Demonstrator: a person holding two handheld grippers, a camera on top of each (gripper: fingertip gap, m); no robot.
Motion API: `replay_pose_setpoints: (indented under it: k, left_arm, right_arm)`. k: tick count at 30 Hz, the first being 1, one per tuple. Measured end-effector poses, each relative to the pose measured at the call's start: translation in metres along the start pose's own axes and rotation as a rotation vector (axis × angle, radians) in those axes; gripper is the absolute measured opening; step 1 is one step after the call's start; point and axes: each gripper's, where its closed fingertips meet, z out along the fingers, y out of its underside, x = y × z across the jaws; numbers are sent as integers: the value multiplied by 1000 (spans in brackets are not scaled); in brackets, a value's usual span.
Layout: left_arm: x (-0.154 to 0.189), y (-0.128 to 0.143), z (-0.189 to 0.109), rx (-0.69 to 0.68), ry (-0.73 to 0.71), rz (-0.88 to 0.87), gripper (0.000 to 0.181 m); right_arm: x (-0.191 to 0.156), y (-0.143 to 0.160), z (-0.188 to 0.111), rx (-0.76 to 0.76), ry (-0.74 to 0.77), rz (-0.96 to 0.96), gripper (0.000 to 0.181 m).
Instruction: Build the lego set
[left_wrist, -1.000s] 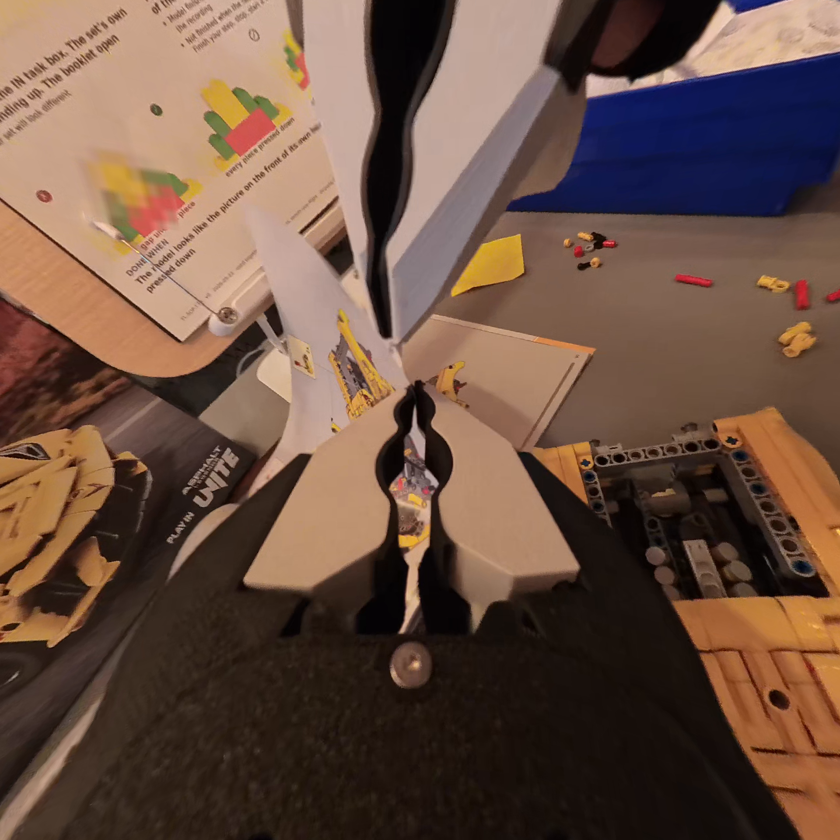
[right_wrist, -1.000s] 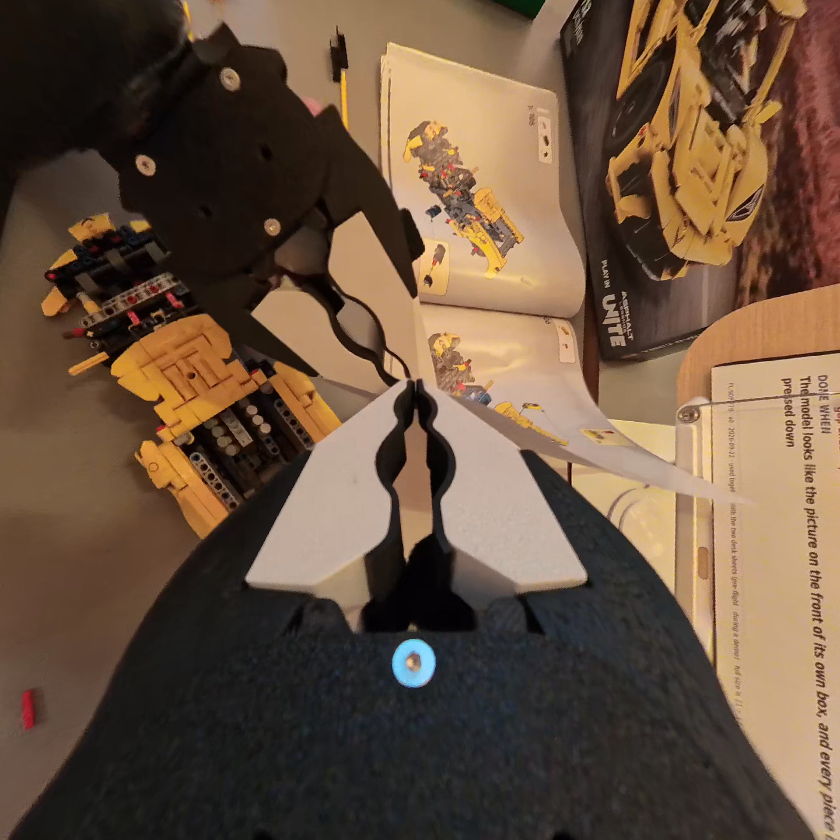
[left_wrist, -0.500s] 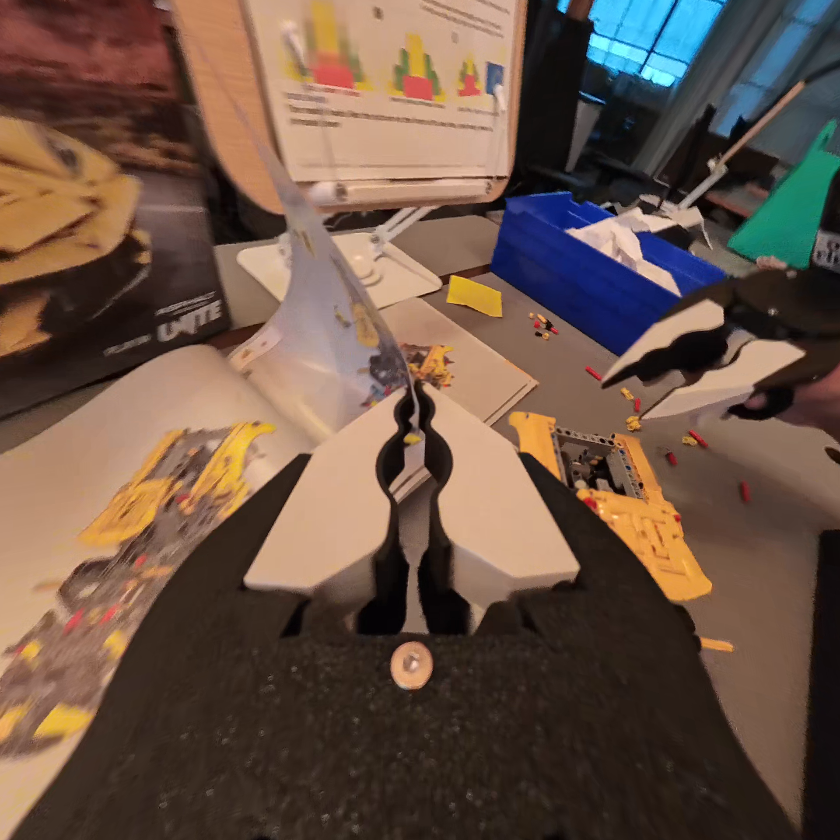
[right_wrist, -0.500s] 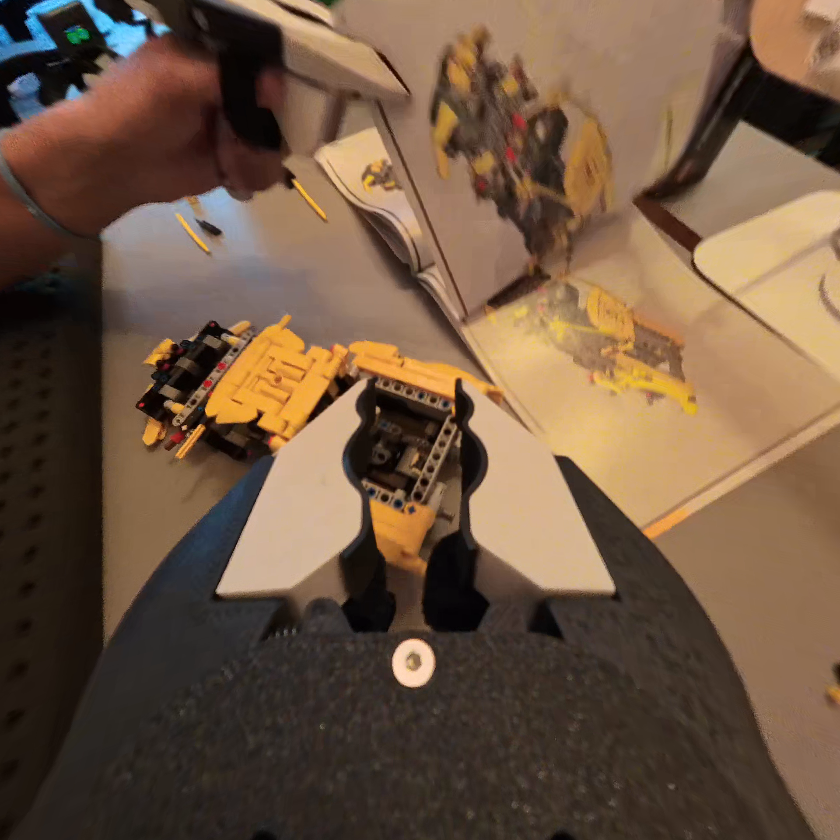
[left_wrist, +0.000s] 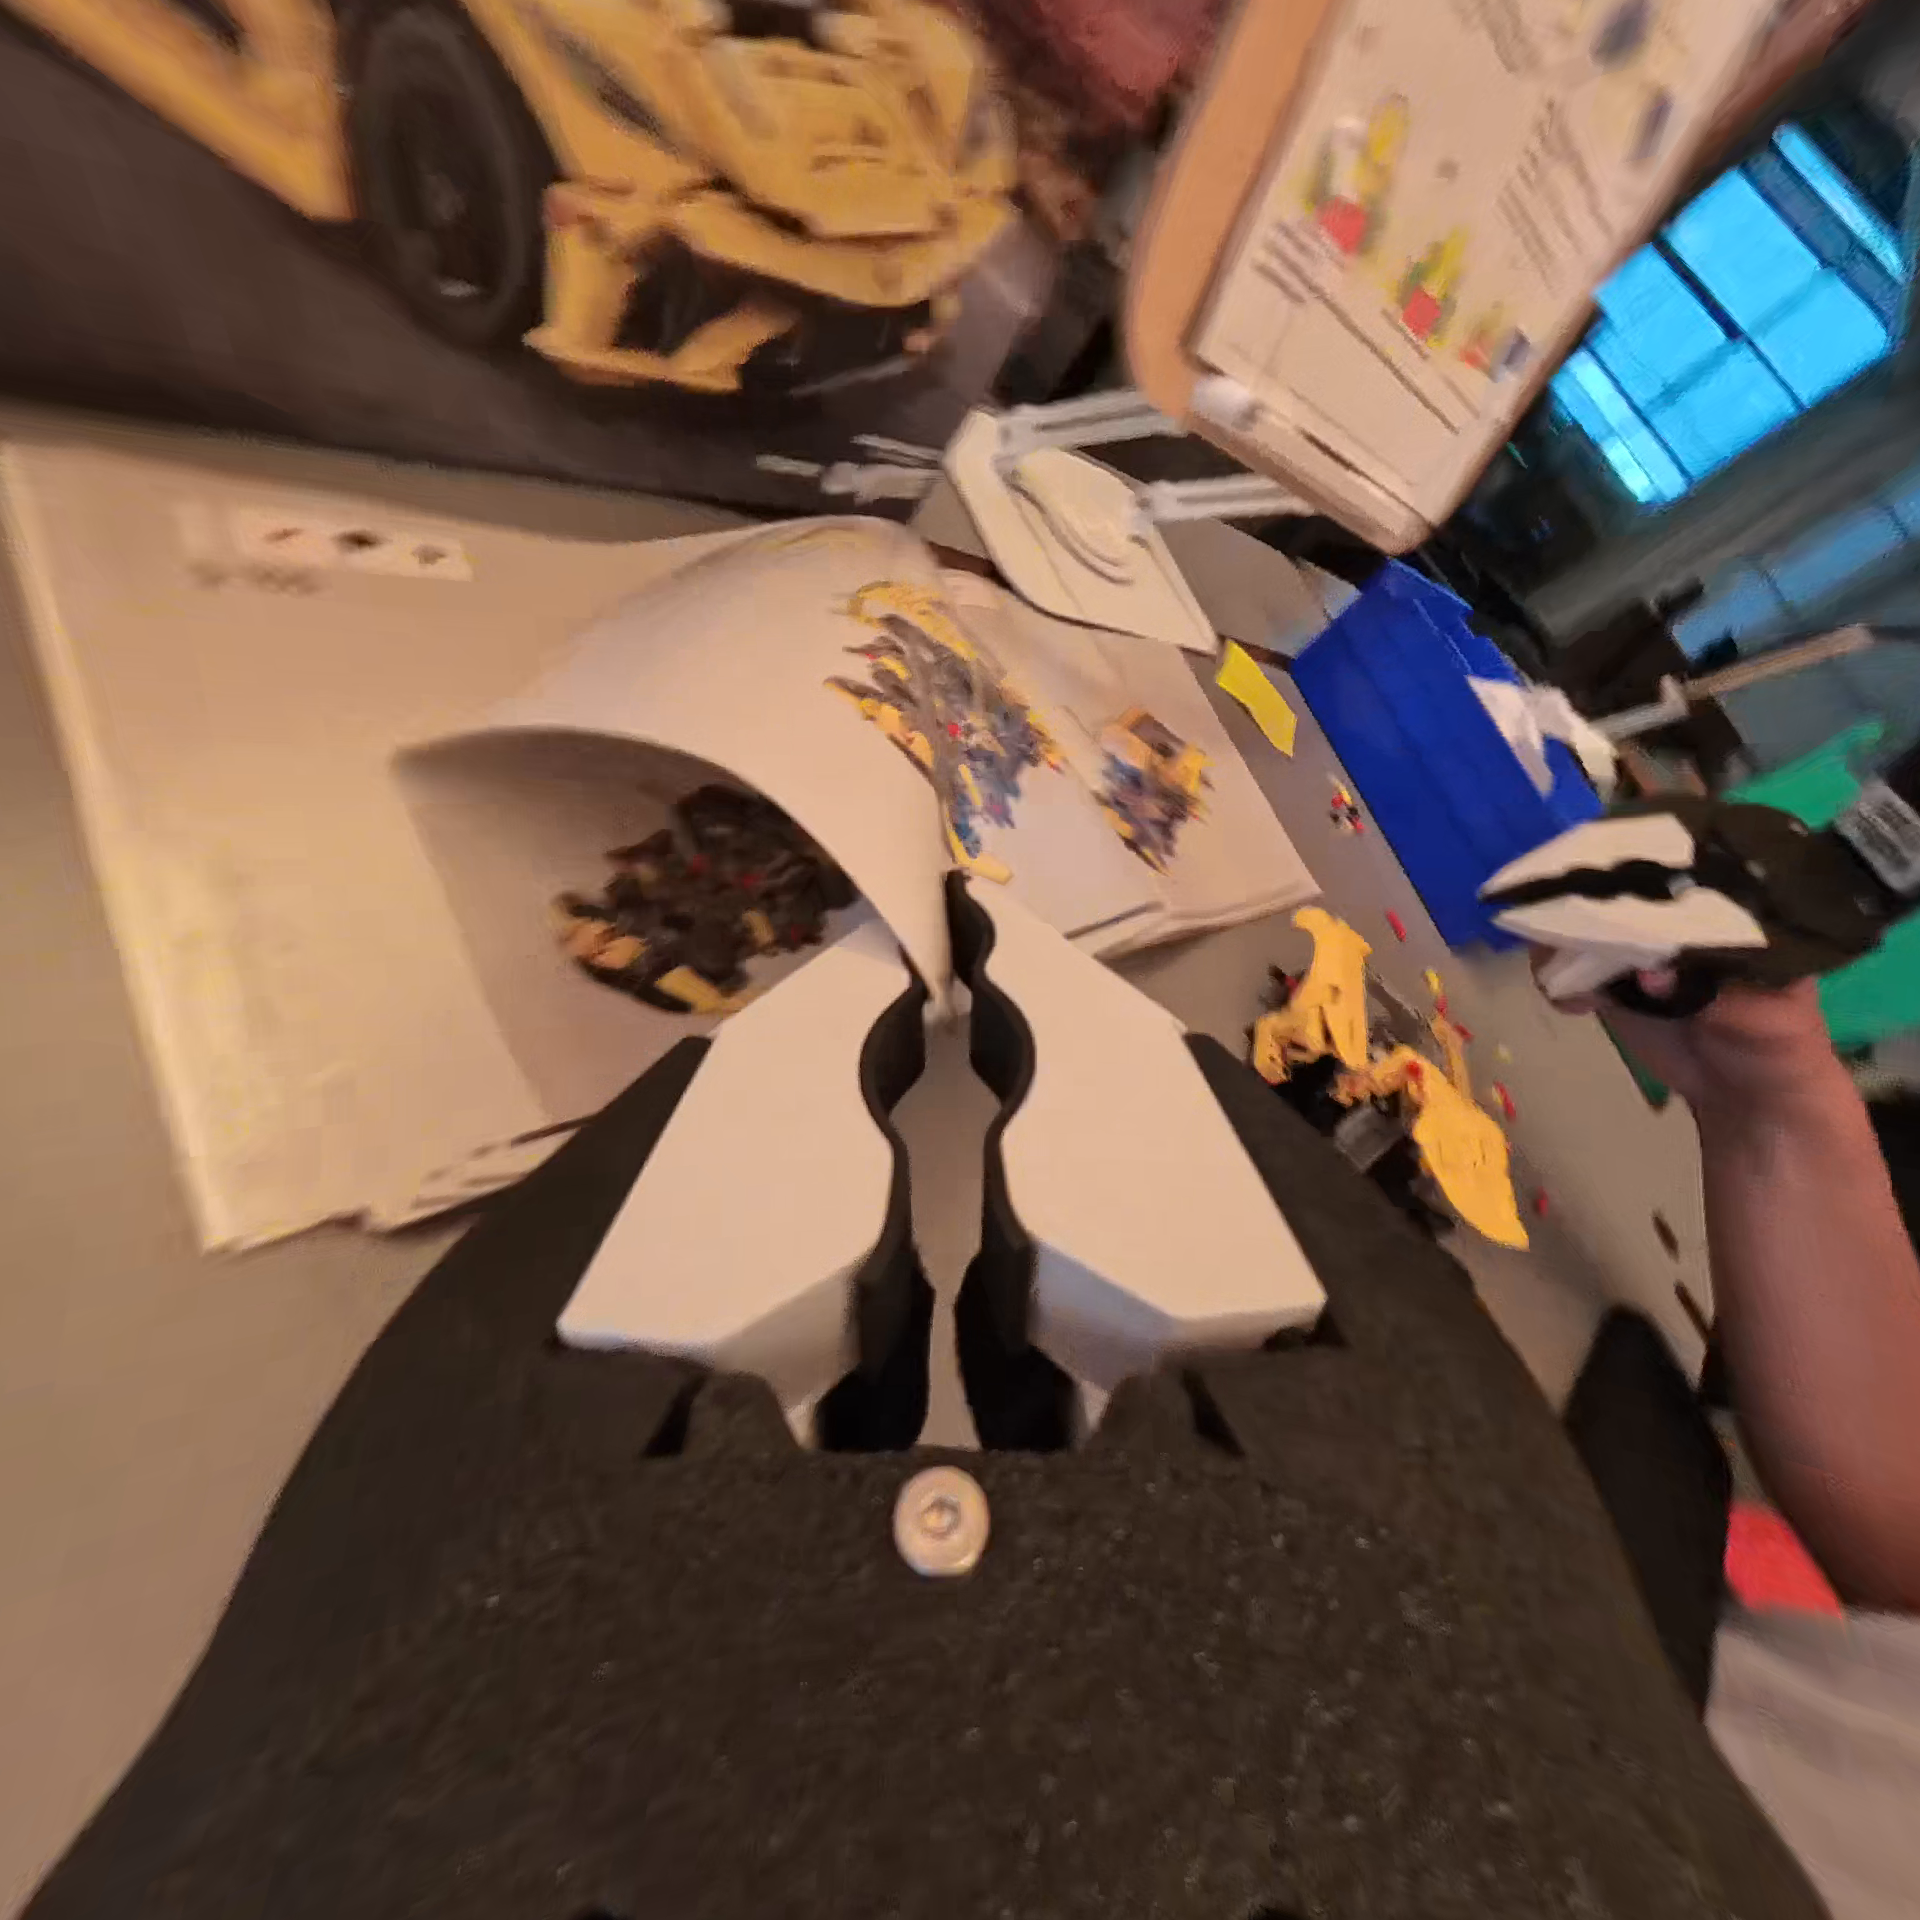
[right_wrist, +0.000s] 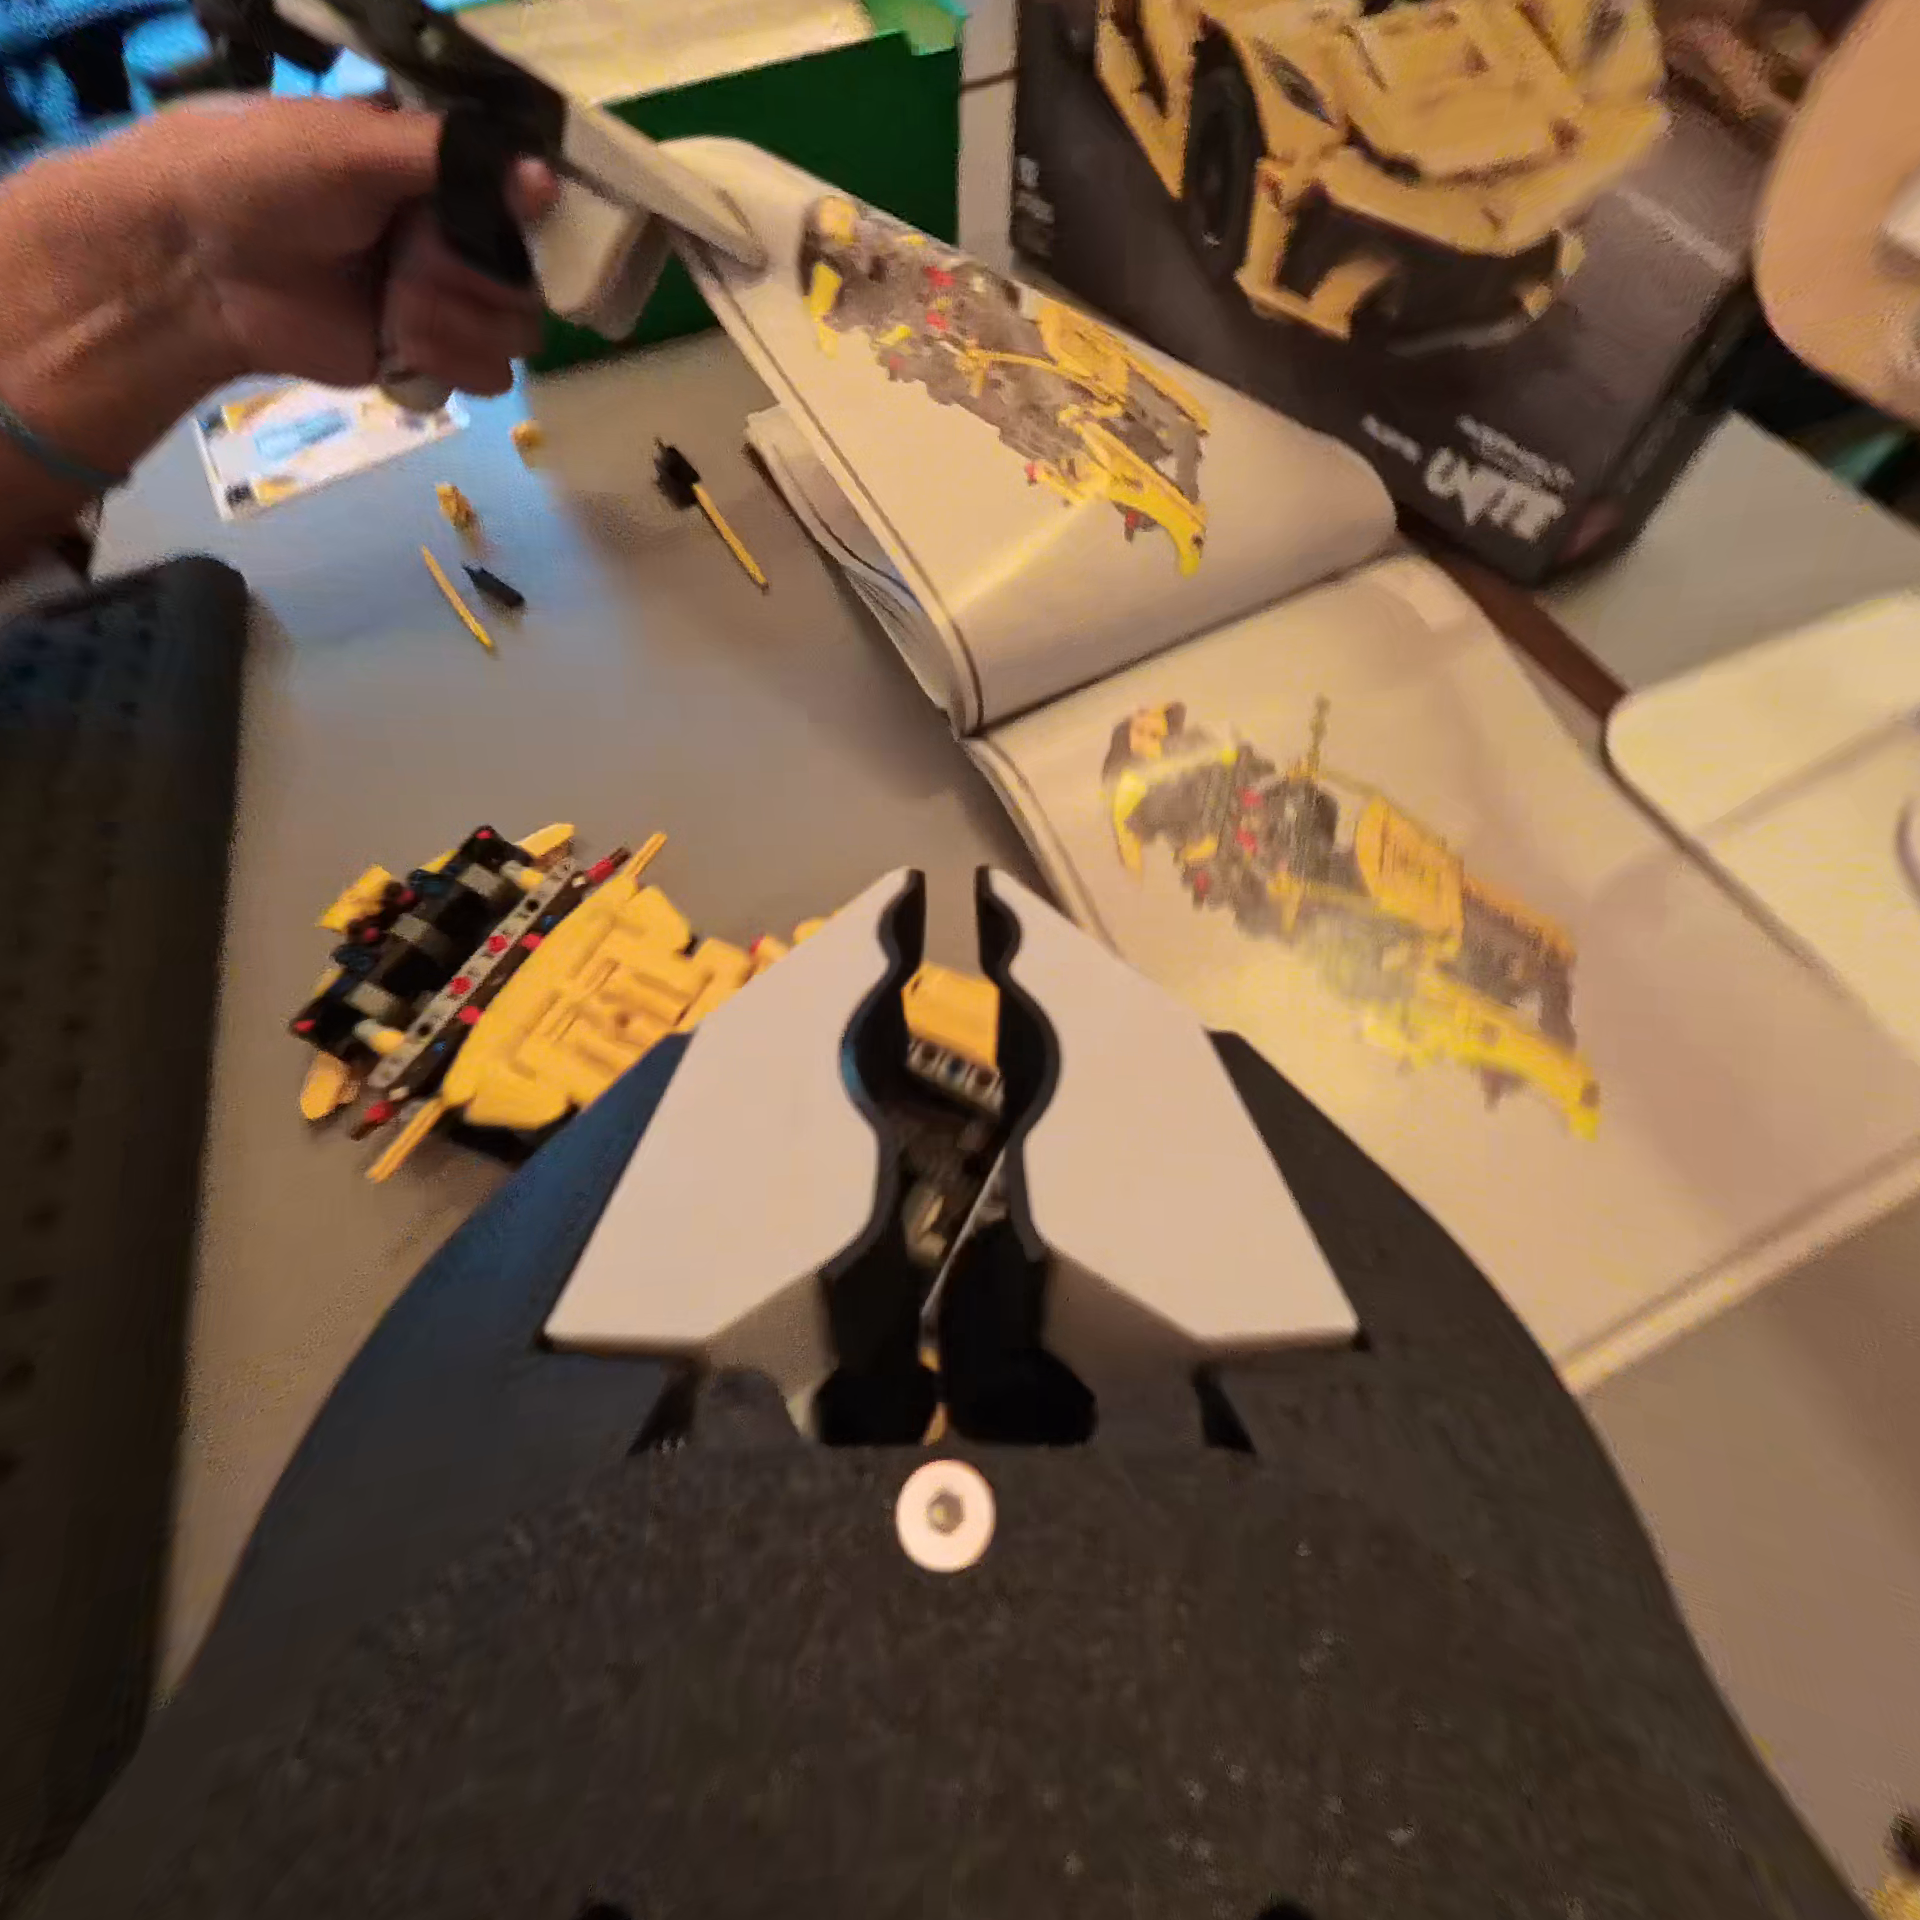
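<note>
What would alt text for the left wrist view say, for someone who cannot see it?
The left gripper pinches the edge of an instruction booklet page, bowing it over the open booklet on a grey table. To the right lie a part-built yellow Lego model and the other hand-held gripper.

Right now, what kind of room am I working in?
Likely an indoor workshop or lab bench: a grey table holding an open instruction booklet, a half-built yellow model, and a blue parts bin near windows.
</note>
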Motion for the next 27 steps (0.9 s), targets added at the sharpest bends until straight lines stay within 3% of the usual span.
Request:
replay_pose_setpoints:
  k: [3, 6, 9, 12, 16, 17, 19, 23, 27]
  left_arm:
    - [-41, 4, -2, -31, -114, -91, 0]
    - [-69, 20, 2, -113, -196, -131, 2]
    - [-78, 24, 3, -94, -220, -197, 16]
    - [-84, 23, -10, -70, -291, -189, 34]
    - [-107, -8, -57, 26, -646, 63, 39]
    - [-103, -18, -60, 40, -680, 132, 39]
    - [-88, -26, -39, -9, -619, 229, 37]
    - [-87, -6, 33, -263, -421, 212, 14]
    - [-106, 6, 66, -360, -458, 265, 0]
  right_arm:
    - [10, -12, 49, -162, -102, -121, 18]
    - [20, -25, 113, -237, -213, -222, 14]
    - [22, -23, 168, -310, -291, -275, 6]
    - [32, -10, 195, -433, -244, -421, 0]
    - [31, -3, 210, -470, -235, -437, 0]
    - [30, -2, 213, -480, -231, -424, 0]
    - [28, 0, 217, -488, -235, -406, 0]
    - [29, 4, 217, -556, -244, -452, 0]
    - [28, 4, 217, -579, -279, -367, 0]
